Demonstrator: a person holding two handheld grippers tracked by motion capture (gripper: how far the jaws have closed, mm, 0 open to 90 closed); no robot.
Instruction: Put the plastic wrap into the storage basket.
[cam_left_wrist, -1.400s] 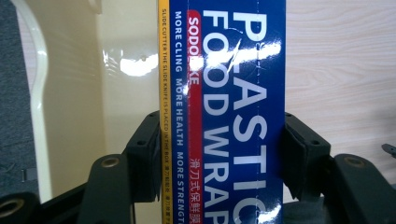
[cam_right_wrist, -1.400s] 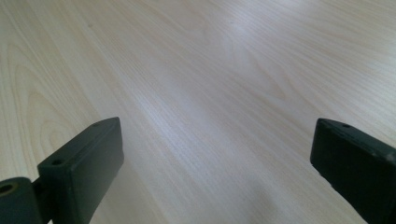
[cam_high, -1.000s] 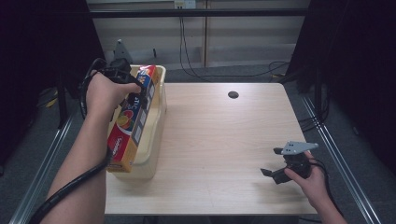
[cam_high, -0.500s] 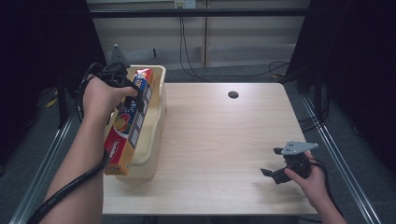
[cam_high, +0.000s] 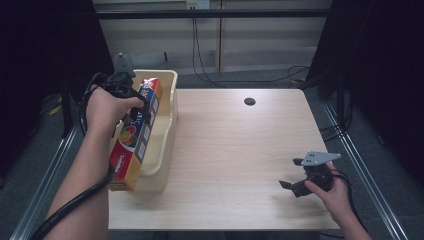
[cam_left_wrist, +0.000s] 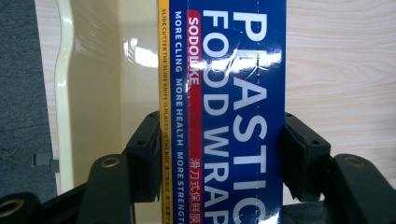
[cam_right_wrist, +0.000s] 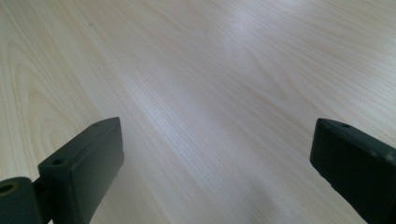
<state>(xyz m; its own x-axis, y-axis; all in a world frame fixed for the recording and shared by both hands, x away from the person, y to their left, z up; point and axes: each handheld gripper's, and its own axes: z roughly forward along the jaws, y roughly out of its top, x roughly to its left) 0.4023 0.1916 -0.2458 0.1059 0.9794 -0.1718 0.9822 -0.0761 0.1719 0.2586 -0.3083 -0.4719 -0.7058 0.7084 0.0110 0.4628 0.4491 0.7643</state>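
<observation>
the left gripper (cam_left_wrist: 219, 154) clamps the plastic wrap box (cam_left_wrist: 229, 93) over the cream bin (cam_high: 167, 120); the right gripper (cam_right_wrist: 215, 168) rests wide apart on the table (cam_high: 240, 150).

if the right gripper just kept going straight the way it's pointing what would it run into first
Probably nothing but the bare tabletop. The right gripper sits open and low near the table's right front, aimed leftward over the wood, and its own view has no object ahead. The tub lies farther left, likely off that line.

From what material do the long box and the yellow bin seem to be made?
Long box: probably glossy printed cardboard, with sharp folded edges and glare across the lettering. Yellow bin: likely smooth moulded plastic, with a rounded rim and shiny reflections on its walls.
</observation>
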